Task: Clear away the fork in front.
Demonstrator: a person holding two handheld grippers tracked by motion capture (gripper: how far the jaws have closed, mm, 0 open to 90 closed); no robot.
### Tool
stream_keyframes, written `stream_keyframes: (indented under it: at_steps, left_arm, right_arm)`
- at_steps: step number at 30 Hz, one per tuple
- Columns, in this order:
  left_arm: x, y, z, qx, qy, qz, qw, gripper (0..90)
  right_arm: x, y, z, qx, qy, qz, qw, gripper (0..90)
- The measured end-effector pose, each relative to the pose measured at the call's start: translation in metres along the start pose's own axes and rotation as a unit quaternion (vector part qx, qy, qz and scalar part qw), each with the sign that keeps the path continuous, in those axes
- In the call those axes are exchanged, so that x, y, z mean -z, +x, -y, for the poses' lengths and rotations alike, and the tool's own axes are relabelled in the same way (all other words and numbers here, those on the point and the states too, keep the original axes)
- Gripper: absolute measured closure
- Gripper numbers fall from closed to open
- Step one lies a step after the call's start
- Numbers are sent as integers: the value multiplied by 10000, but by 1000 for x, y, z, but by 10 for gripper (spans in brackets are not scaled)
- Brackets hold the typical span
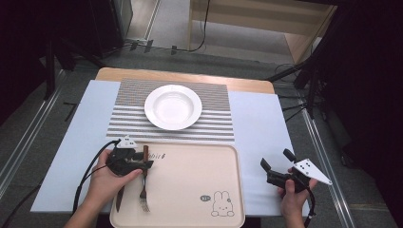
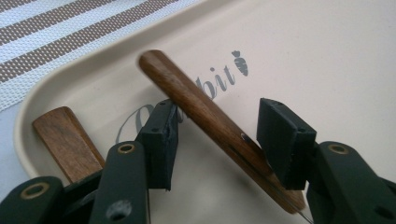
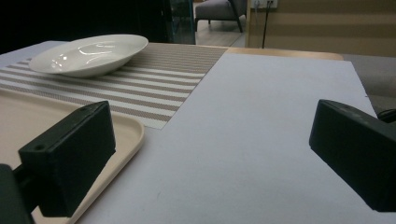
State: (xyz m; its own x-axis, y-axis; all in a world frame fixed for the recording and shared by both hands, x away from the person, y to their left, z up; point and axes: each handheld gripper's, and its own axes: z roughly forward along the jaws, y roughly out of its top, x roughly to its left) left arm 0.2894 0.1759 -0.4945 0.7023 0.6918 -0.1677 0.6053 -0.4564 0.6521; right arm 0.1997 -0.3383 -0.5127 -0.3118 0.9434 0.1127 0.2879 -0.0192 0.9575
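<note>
Left gripper view: my left gripper straddles the fork, jaws apart on either side of its wooden handle.

I read grey script ending "bit" with a carrot on the beige tray, where the fork lies beside a knife. My right gripper hangs wide open over the table.

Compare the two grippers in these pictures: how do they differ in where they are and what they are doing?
The left gripper is over the beige tray, its fingers either side of the fork handle; the right gripper is off the tray, over the white table cover, with nothing between its fingers. Both are open and hand-held.
</note>
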Motion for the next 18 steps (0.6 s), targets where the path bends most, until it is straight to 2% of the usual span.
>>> stream_keyframes:
  at_steps: [4,5,6,9,12,14,18]
  left_arm:
    - [4,-1,0,-32,-151,-88,9998,475]
    - [6,-2,0,-27,-181,-85,9998,499]
    - [8,-2,0,-40,-206,-9,9998,537]
    - [12,-6,1,-111,-235,271,9993,750]
    - [11,-16,5,-356,-100,406,9985,882]
    - [9,-22,7,-460,3,505,9977,888]
    - [6,-30,9,-575,112,530,9969,889]
  right_arm:
    - [0,0,0,13,5,8,10000,0]
    - [0,0,0,12,1,8,10000,0]
    - [0,0,0,13,2,10,10000,0]
    - [0,0,0,16,-3,7,10000,0]
    - [0,0,0,25,-5,-1,10000,0]
    - [0,0,0,36,-13,-10,10000,0]
    - [0,1,0,42,-11,-18,10000,0]
